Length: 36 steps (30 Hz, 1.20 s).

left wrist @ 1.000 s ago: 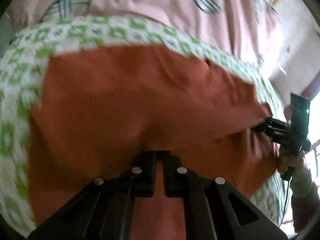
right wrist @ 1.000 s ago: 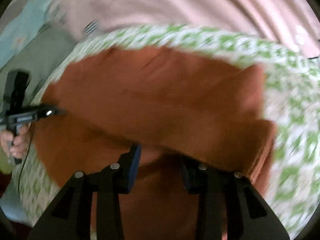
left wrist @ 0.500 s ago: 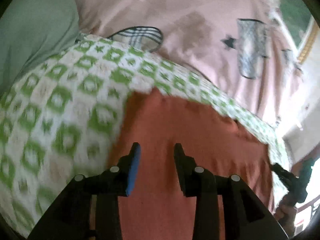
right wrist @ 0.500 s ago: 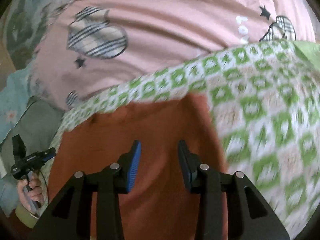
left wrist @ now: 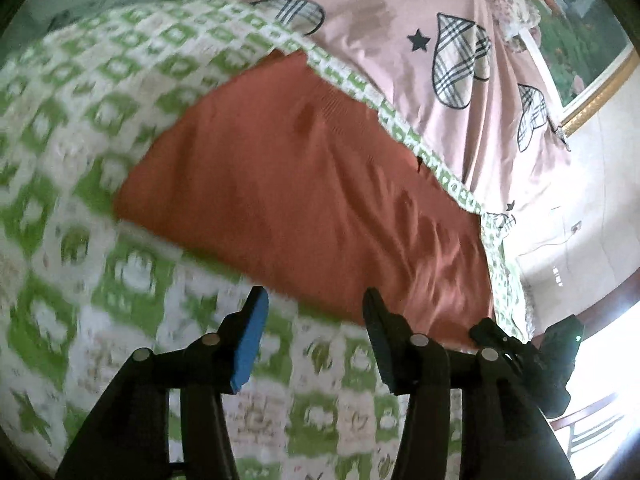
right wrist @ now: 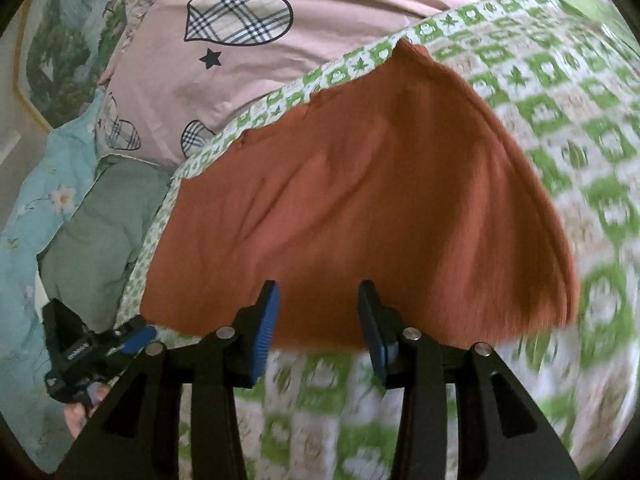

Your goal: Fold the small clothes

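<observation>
A rust-orange garment [left wrist: 312, 184] lies folded flat on a green-and-white patterned blanket [left wrist: 80, 128]; it also shows in the right wrist view [right wrist: 360, 208]. My left gripper [left wrist: 314, 312] is open and empty, just above the garment's near edge. My right gripper [right wrist: 318, 308] is open and empty over the garment's near edge. The right gripper shows at the lower right of the left wrist view [left wrist: 520, 344]. The left gripper shows at the lower left of the right wrist view [right wrist: 100, 348].
The patterned blanket [right wrist: 560, 120] lies on a pink bedsheet with plaid hearts [left wrist: 440, 40], also seen in the right wrist view [right wrist: 248, 40]. A grey-green cloth [right wrist: 100, 220] and a light blue floral fabric [right wrist: 36, 200] lie at the left. A framed picture [left wrist: 580, 40] hangs behind.
Both grippers let go of the garment, opened and drew back toward its near edge. The garment now lies folded flat on the blanket.
</observation>
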Tool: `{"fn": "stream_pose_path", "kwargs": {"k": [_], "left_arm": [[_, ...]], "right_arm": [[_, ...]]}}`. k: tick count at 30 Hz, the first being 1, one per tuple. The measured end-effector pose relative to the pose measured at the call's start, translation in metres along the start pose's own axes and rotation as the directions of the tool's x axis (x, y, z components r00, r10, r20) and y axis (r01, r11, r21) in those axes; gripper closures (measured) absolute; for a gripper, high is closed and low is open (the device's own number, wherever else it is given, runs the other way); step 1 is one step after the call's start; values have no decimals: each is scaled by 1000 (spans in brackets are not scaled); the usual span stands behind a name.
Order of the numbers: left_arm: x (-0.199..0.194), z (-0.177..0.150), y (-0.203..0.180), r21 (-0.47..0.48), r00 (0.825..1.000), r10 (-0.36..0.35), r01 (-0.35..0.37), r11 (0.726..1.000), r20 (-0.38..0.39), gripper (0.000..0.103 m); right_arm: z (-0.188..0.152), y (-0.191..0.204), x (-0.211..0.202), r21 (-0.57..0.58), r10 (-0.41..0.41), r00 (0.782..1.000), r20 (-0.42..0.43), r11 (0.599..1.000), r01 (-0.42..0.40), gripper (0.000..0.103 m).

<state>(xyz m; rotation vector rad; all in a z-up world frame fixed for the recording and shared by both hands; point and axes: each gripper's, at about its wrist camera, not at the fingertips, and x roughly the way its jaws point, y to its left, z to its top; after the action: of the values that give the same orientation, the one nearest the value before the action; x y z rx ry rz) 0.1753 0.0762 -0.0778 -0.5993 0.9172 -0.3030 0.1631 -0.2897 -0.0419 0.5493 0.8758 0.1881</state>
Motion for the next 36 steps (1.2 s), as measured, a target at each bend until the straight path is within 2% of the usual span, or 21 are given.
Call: {"fn": "stream_pose_path", "kwargs": {"k": [5, 12, 15, 18, 20, 23, 24, 26, 30, 33, 36], "left_arm": [[4, -2, 13, -65, 1000, -17, 16, 998, -6, 51], [19, 12, 31, -180, 998, -49, 54, 982, 34, 50], [23, 25, 37, -210, 997, -35, 49, 976, 70, 50], [28, 38, 47, -249, 995, -19, 44, 968, 102, 56], [31, 45, 56, -278, 993, -8, 41, 960, 118, 67], [33, 51, 59, -288, 992, -8, 45, 956, 127, 74], [33, 53, 58, -280, 991, 2, 35, 959, 131, 76], [30, 55, 54, -254, 990, 9, 27, 967, 140, 89], [14, 60, 28, -161, 982, 19, 11, 987, 186, 94], [6, 65, -15, -14, 977, 11, -8, 1000, 211, 95], [11, 62, -67, 157, 978, -5, -28, 987, 208, 95]], "right_arm": [[-16, 7, -5, -7, 11, 1000, -25, 1000, -11, 57], [-18, 10, -9, -3, 15, 999, -30, 1000, -15, 56], [-13, 12, -10, -5, 20, 1000, -22, 1000, -20, 56], [-7, 12, -9, -9, 20, 1000, -15, 1000, -20, 54], [-1, 11, -6, -15, 20, 1000, -11, 1000, -20, 54], [14, 3, 1, -21, -3, 1000, 6, 1000, 3, 54], [22, -2, 4, -15, -19, 1000, 10, 1000, 19, 54], [36, -11, 10, -4, -27, 999, 20, 1000, 27, 54], [55, -20, 17, 6, -19, 1000, 11, 1000, 19, 54], [63, -23, 19, 8, 4, 1000, 0, 1000, -4, 54], [68, -26, 17, 40, 45, 999, -5, 998, -45, 54]]}}
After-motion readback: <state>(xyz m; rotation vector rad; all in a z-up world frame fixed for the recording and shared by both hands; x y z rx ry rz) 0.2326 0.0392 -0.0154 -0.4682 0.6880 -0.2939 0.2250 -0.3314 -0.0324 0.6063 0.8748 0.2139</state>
